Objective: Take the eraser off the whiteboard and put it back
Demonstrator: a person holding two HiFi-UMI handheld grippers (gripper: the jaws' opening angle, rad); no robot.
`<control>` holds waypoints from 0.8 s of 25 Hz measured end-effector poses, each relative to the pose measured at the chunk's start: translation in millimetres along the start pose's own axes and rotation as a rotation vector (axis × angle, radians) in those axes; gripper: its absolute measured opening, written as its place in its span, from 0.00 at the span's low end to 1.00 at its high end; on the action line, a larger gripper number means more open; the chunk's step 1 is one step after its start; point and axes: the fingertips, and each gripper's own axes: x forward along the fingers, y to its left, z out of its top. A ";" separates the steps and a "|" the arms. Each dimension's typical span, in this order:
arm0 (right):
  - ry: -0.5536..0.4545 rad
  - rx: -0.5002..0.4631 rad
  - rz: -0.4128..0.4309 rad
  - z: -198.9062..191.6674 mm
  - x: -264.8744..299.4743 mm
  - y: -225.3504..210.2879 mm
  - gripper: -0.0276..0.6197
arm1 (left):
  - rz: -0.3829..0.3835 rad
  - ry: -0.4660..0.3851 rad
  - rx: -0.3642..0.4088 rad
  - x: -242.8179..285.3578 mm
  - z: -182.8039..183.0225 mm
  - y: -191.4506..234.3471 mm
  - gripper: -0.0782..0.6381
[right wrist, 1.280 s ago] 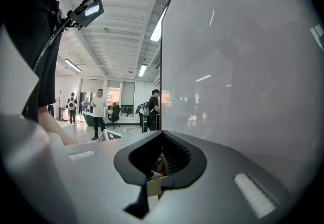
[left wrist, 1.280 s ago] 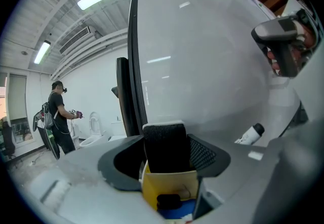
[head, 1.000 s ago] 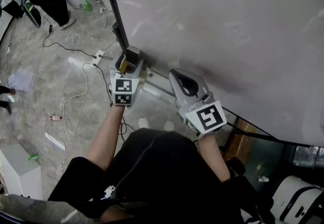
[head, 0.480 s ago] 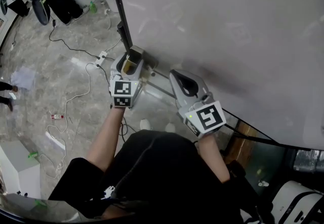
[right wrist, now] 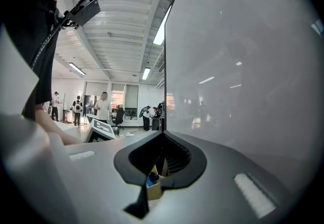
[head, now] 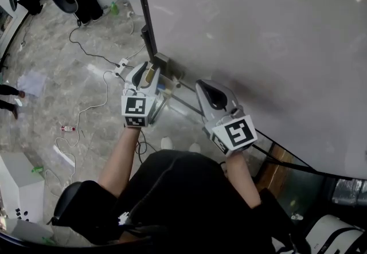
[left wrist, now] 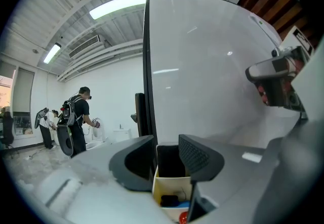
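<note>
Black block, the eraser [left wrist: 168, 161] as best I can read it, sits right btwn the pads of my left gripper [left wrist: 168, 153]. It fills the gap edge to edge, so I'm clamped on it, jaws only a narrow way apart. Just under it, nearer my cam, there's a cream box [left wrist: 172, 186] w/ marker ends [left wrist: 169, 200] in it: black, blue, red. All this is at the left edge of the whiteboard [head: 258, 35], hard by its black frame [left wrist: 148, 66]. Can't tell whether the eraser touches the board face or stands in the box.

Head view: L gripper reaches toward the board's lower left corner, its marker cube [head: 136, 112] facing up. The cream box shows there as a tan sliver btwn the jaws. My right gripper [head: 205, 85] is near it on the R, in front of the board, not touching the L one. Its jaws are clenched tip to tip w/ nothing in them. Through the loop below the tips, the right gripper view catches the same cream box, small, w/ blue and black ends.

Floor [head: 46, 104] below is grey stone, w/ white cables [head: 94, 83] trailing over it and a power strip [head: 121, 65]. Bkgd of the left gripper view: a person [left wrist: 76, 117] w/ a backpack, standing well apart from the board.
</note>
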 end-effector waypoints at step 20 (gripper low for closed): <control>-0.104 -0.009 0.024 35.2 -21.0 0.3 0.06 | 0.028 -0.177 -0.080 -86.2 85.8 -7.4 0.17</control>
